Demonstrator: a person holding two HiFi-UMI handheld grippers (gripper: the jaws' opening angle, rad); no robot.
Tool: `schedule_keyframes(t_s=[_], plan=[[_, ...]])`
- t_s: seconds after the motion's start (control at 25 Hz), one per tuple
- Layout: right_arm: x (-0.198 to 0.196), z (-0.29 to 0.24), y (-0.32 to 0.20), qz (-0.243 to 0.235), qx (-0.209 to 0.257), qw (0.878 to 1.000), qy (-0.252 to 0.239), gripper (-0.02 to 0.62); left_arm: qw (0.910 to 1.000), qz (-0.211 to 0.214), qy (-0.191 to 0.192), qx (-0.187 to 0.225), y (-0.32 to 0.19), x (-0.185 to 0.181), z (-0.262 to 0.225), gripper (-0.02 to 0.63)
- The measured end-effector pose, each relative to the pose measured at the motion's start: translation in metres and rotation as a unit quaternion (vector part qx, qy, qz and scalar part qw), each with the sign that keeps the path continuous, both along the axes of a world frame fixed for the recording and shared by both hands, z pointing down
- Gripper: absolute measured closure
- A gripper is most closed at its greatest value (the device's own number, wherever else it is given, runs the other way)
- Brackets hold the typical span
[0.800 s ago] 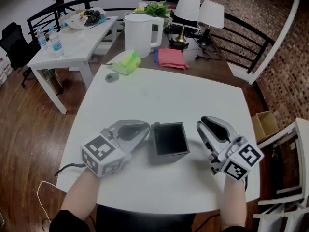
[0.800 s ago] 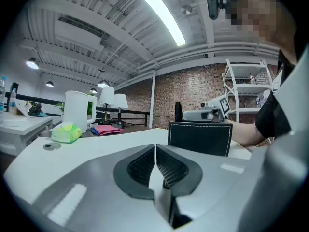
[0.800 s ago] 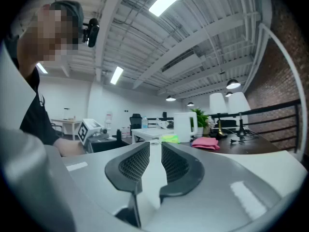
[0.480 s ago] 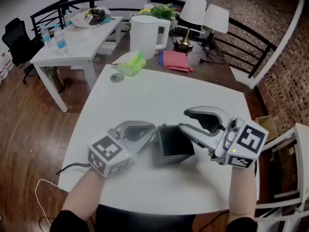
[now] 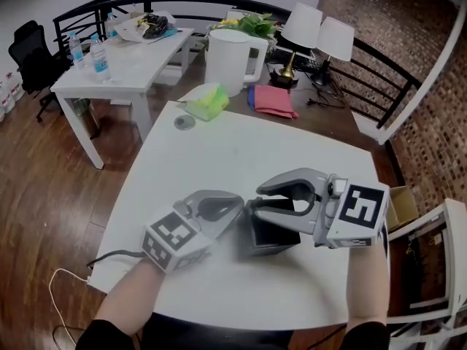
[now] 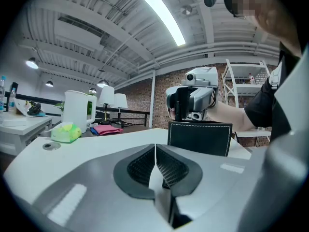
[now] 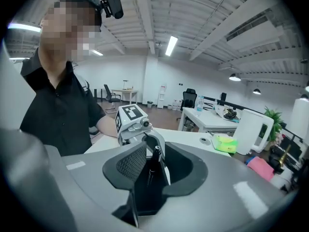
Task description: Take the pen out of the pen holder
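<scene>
A black square pen holder point(image 5: 268, 240) stands on the white table point(image 5: 219, 148) near its front edge. My left gripper point(image 5: 237, 208) is shut, its tips against the holder's left side. In the left gripper view the holder point(image 6: 200, 138) stands just past the closed jaws point(image 6: 155, 151), with a black pen point(image 6: 180, 106) sticking up from it. My right gripper point(image 5: 257, 197) hangs over the holder, pointing left and down. In the right gripper view its jaws point(image 7: 153, 151) stand open with the pen point(image 7: 152, 164) upright between them, pads not pressing on it.
At the table's far side are a white kettle point(image 5: 230, 60), a green tissue box point(image 5: 206, 100), a pink cloth point(image 5: 273, 100) and two lamps point(image 5: 321, 31). A small round disc point(image 5: 184, 122) lies at the far left. A white chair point(image 5: 430, 268) stands at the right.
My right gripper has swung from the holder's right side to above it, now pointing left with the pen between its jaws. The left gripper has stayed against the holder.
</scene>
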State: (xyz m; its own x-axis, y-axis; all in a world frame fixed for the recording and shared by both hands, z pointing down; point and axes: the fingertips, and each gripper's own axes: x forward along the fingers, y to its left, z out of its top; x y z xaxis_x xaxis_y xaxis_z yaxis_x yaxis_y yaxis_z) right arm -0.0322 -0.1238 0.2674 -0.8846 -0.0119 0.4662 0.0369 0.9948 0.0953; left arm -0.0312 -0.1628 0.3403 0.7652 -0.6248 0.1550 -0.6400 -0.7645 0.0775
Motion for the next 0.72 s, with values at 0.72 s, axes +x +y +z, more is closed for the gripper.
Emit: schedule_keyframes(t_s=[0.72], plan=[[0.071, -0.099, 0.006, 0.071, -0.026, 0.976, -0.206, 0.538, 1.0, -0.001, -0.002, -0.006, -0.001, -0.004, 0.004, 0.598]])
